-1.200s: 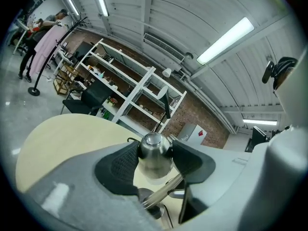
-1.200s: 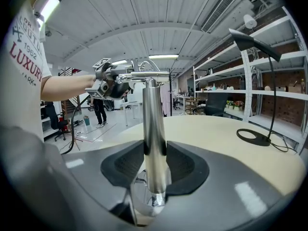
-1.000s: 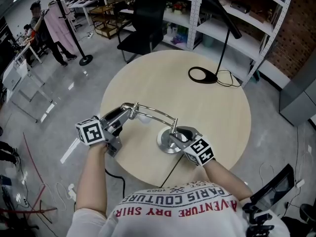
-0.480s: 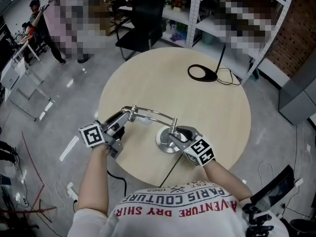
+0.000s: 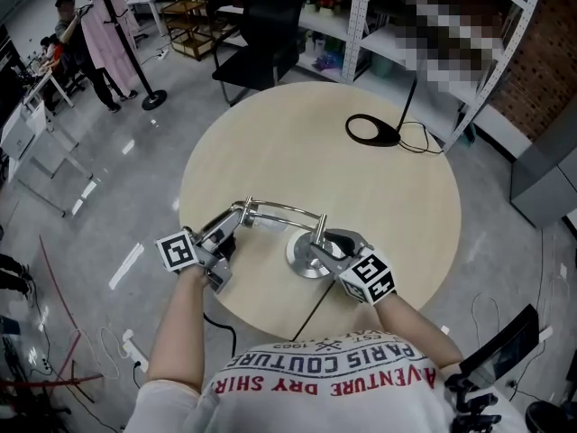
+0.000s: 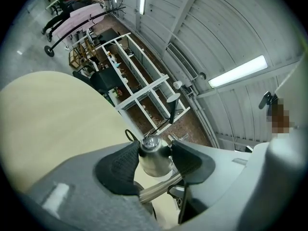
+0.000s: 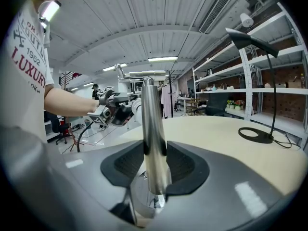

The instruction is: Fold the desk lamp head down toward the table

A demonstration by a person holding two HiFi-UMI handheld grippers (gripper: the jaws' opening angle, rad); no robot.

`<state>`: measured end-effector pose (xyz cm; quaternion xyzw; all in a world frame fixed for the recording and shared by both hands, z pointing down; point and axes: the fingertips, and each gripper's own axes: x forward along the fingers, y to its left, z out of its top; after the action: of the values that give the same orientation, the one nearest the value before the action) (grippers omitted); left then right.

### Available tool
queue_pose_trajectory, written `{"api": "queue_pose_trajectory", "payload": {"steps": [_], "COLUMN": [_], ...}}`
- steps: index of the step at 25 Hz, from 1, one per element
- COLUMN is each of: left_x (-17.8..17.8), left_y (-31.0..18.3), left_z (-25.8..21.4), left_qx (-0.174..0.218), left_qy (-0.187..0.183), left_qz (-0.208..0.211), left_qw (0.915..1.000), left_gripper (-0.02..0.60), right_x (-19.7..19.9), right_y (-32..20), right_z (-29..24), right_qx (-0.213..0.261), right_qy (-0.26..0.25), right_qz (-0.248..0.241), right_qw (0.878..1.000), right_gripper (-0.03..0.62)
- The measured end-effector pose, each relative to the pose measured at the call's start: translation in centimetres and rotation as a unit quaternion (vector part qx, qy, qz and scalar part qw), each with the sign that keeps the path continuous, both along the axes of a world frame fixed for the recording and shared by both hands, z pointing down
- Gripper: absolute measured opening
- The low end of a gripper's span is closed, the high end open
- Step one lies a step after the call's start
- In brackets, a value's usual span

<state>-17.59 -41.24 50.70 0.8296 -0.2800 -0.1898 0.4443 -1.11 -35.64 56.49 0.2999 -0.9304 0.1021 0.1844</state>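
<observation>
Desk lamp [image 5: 303, 262] sits at the near edge of the round table [image 5: 288, 142], close in front of the person. Left gripper [image 5: 231, 230] pinches the lamp head [image 6: 154, 159] at the left end of the level arm [image 5: 287, 209], with pads pressed on both its sides. Right gripper [image 5: 326, 245] is clamped on the upright post [image 7: 153, 143], low down. A black lamp [image 5: 371, 131] stands at the far right of the table, well apart.

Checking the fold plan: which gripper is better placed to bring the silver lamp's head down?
Left. The left gripper is clamped on the lamp head at the arm's free end; the right gripper grips the upright post above the base, likely steadying it.
</observation>
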Motion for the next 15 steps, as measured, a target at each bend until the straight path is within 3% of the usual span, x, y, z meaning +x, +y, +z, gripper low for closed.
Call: {"api": "queue_pose_trajectory", "payload": {"steps": [5, 15], "left_x": [0.5, 1.4], "left_y": [0.3, 0.5], "left_z": [1.1, 3.5], "left_qx": [-0.014, -0.031], "left_qy": [0.028, 0.039], "left_qz": [0.0, 0.005], "left_qw": [0.9995, 0.9987], "left_gripper": [0.207, 0.201], "right_x": [0.2, 0.3], "right_y": [0.2, 0.0], "right_z": [0.0, -0.1], "right_qx": [0.001, 0.003], "right_qy": [-0.002, -0.01], "right_qz": [-0.001, 0.001], "right_qw": [1.0, 1.0], "right_gripper": [0.144, 0.146]}}
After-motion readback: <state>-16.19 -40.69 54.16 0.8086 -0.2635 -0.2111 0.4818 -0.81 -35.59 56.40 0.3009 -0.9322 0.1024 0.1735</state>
